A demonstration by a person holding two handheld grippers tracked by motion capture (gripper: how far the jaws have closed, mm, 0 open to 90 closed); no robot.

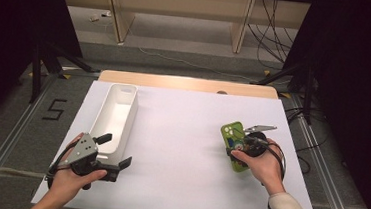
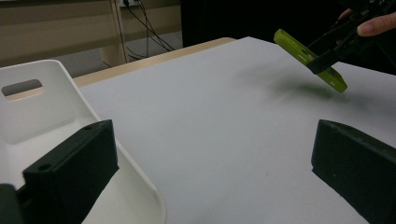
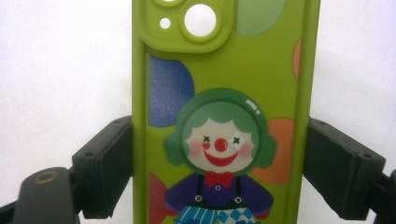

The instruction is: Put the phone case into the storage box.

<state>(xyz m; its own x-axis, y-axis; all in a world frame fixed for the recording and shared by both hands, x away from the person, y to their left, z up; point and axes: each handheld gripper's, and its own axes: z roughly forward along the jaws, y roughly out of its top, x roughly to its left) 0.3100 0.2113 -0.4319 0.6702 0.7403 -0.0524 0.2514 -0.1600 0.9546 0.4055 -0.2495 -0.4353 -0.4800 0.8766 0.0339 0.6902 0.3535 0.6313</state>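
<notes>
Right gripper [image 1: 244,145] pinches the green phone case [image 1: 234,137] near the table's [image 1: 181,134] right edge; left gripper [image 1: 114,154] spread, empty, by the white bin [image 1: 118,109]

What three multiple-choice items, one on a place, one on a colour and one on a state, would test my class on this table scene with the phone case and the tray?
1. Where does the white tray sit on the table?
A. its left side
B. its right side
C. its middle

2. What colour is the phone case?
A. red
B. green
C. black

3. How do the jaws of the right gripper stand?
A. wide apart around nothing
B. shut on the phone case
C. shut on the tray's rim

Key: 1 A, the high view shows it by the left gripper. 2 B, both gripper views show green. 3 B, both jaws press the case's sides.
</notes>
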